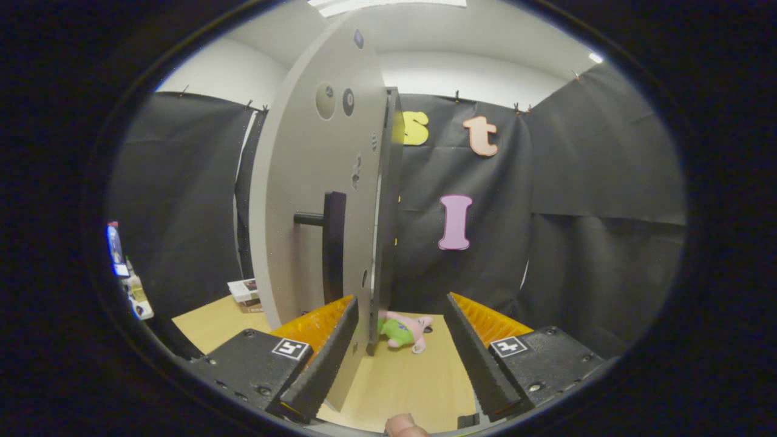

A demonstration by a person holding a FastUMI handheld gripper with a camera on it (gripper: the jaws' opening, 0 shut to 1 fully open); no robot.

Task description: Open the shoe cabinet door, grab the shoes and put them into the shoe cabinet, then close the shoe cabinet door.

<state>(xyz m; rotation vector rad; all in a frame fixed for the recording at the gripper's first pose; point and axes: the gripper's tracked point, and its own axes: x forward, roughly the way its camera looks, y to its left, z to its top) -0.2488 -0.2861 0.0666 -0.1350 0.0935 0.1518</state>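
Looking forward along a hand-held gripper [400,340], the scene runs as follows, from left to right.

Far left, against the black cloth wall [583,200], stand a few small bottles or packets [124,267], too blurred to name. Nearer the middle, a small printed box [244,291] lies on the light wooden tabletop [407,382].

Next comes the grey shoe cabinet door [303,212], seen almost edge-on and swung out toward the camera. A dark bar handle [332,243] stands off its face on a short peg. Just behind the door's edge is a thin grey panel, probably the cabinet's side wall [391,200]. The cabinet's inside is hidden.

The gripper's fingers are spread wide apart and hold nothing. The left finger [331,349] sits close in front of the door's lower edge, just below the handle; whether it touches the door is unclear. The right finger [470,352] is well clear of everything.

Between and just beyond the fingers, a small pink and green plush toy [405,331] lies on the tabletop beside the door's bottom edge.

A fingertip [405,426] of the person holding the gripper shows just behind it.

Judging progress: the door appears to stand open, so the first step looks done or nearly so. No shoes are recognisable, so fetching them, placing them inside and shutting the door all seem still to come.
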